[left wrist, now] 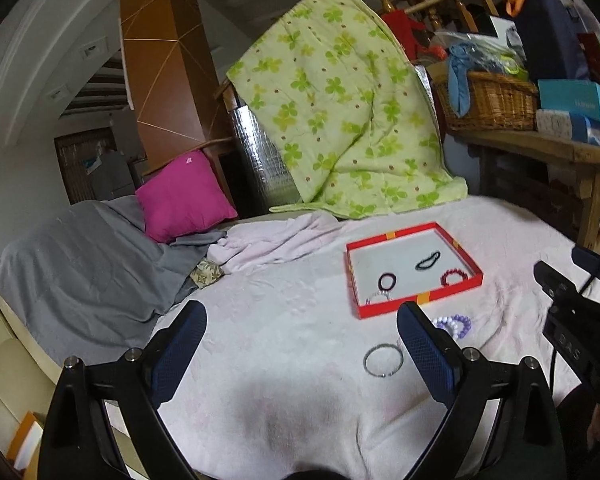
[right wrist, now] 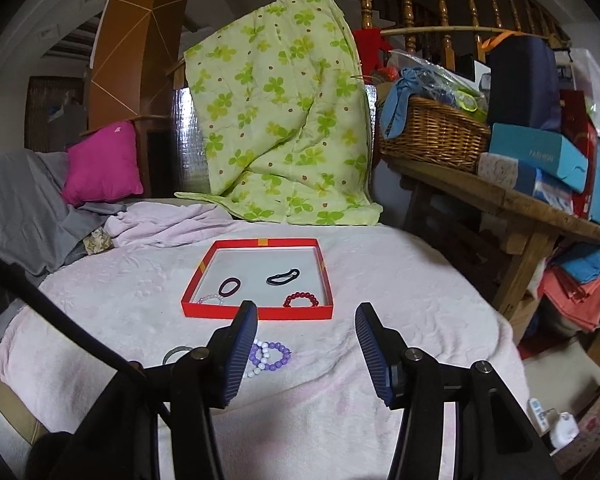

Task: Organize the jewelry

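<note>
A shallow red box [left wrist: 420, 305] [right wrist: 256, 313] lies on the pale pink blanket. Inside lie a dark purple ring bracelet [left wrist: 387, 281] [right wrist: 229, 286], a black bracelet [left wrist: 428, 260] [right wrist: 283, 277], a red bead bracelet [left wrist: 455, 277] [right wrist: 301, 299] and a pale bead bracelet [left wrist: 378, 297] [right wrist: 211, 299]. In front of the box lie purple and white bead bracelets [left wrist: 456, 325] [right wrist: 269, 356] and a silver bangle [left wrist: 383, 360] [right wrist: 176, 352]. My left gripper [left wrist: 300, 344] is open and empty above the blanket, left of the bangle. My right gripper [right wrist: 306, 344] is open and empty, just right of the purple beads.
A green floral quilt [left wrist: 340, 100] hangs behind the bed. A pink pillow [left wrist: 184, 196] and grey cover [left wrist: 80, 264] lie at the left. A wooden table [right wrist: 520, 208] with a wicker basket [right wrist: 432, 132] and boxes stands to the right.
</note>
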Available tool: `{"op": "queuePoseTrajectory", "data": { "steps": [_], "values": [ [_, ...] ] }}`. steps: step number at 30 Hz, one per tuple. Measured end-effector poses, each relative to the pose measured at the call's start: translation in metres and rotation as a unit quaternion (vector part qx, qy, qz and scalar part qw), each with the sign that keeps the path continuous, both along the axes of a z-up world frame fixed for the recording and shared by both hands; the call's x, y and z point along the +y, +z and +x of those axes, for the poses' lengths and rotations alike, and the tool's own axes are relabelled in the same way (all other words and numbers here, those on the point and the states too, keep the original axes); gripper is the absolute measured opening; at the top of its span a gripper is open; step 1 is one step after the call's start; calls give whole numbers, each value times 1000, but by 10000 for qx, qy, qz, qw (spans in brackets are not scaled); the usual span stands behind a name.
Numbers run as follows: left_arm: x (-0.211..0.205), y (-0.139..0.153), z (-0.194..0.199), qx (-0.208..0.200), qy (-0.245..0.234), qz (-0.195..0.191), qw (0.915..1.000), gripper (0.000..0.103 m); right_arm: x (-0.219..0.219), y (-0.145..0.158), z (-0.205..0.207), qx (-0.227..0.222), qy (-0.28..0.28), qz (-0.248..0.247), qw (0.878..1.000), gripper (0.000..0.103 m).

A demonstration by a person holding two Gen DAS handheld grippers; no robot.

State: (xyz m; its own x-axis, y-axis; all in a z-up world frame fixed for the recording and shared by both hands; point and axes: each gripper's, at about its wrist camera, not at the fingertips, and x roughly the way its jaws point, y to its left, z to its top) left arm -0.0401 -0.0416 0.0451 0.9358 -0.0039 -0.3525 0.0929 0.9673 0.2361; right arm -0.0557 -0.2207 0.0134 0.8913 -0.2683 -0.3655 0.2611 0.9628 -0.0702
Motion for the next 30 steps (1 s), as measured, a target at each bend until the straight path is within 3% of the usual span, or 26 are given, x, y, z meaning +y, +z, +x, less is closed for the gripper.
{"op": "queuePoseTrajectory", "data": {
  "steps": [13, 23, 30],
  "values": [
    [18, -8, -2, 329, -10, -502, 9982, 96, 19, 30, -28, 79, -237, -231, 9994, 57],
    [35, -10, 0, 419, 30, -603, 9973, 96, 46, 29, -22, 226, -63, -408, 9989, 57],
    [43, -29, 28, 699, 177, -652, 9953, 96, 45, 15, 3, 503, 134, -253, 9983, 58]
  ]
}}
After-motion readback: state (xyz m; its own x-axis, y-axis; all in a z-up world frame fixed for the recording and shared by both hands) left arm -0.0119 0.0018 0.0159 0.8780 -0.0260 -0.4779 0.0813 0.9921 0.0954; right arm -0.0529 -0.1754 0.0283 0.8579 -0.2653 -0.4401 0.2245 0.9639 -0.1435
